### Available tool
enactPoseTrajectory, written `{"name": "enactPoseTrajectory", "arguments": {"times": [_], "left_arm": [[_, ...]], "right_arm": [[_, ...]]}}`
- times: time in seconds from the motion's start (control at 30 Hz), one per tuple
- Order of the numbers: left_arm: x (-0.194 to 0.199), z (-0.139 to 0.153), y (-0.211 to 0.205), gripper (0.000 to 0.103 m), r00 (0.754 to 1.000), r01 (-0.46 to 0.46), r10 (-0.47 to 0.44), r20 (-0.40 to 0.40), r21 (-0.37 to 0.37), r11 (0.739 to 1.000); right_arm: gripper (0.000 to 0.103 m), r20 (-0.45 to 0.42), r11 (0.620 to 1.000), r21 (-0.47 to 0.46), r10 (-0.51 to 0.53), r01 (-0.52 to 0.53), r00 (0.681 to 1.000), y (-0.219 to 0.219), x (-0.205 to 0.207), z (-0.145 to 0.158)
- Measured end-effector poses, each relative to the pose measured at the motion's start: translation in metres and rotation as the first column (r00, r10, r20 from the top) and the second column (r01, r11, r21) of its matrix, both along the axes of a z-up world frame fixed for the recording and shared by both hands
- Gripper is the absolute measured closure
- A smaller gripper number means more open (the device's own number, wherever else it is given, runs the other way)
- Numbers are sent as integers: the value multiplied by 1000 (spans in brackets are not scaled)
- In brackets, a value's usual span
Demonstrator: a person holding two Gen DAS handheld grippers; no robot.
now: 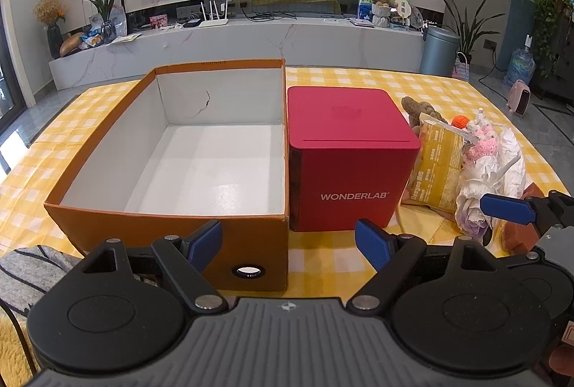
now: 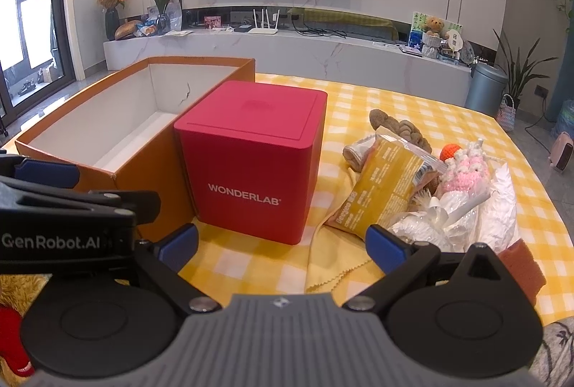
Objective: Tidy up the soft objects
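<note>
we see a worktop [image 1: 358, 78] covered in a yellow-and-white checked cloth, and on it an open orange cardboard box [image 1: 172, 222] with a white, bare inside, filling the centre-left of the left wrist frame. just beside it on the right, touching or nearly so, stands a closed red cube box [image 1: 351, 164] printed wonderlab.

the soft things lie in a heap at the right of both frames, right of the red cube: a yellow snack packet [image 2: 387, 189] leaning toward the cube, a brown knotted plush piece [image 2: 398, 128] behind it, a small orange ball [image 2: 450, 150], a pink-and-white crocheted toy [image 2: 466, 171], and white crinkled wrapping [image 2: 498, 211] in front. a pale yellow cloth [image 2: 333, 261] lies under the packet's near edge.

the left gripper [image 1: 288, 243] hangs low at the bottom of its frame, fingers [image 1: 204, 241] spread wide apart with nothing between them, in front of the orange box's near wall. the right gripper [image 2: 281, 243] has its fingers [image 2: 385, 250] likewise apart and empty, the right one near the white wrapping. in the left wrist frame it also shows at the right edge.
</note>
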State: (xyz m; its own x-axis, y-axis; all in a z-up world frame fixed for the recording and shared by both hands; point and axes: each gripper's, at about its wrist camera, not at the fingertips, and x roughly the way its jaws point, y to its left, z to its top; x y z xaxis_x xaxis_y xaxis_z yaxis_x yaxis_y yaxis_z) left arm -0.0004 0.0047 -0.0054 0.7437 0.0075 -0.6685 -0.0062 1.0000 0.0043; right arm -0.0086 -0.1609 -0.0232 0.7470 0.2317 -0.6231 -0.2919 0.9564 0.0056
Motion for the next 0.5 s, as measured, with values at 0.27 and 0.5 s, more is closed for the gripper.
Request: {"name": "enactPoseTrajectory", "arguments": {"times": [0.27, 0.5], "left_arm": [[0, 0, 0, 5, 1000, 0, 0, -1, 2, 1000], [1, -1, 0, 5, 1000, 0, 0, -3, 7, 1000]], "right_arm": [[5, 0, 1000, -6, 1, -1, 1000, 0, 0, -1], [5, -4, 1000, -6, 2, -2, 1000, 0, 0, -1]]}}
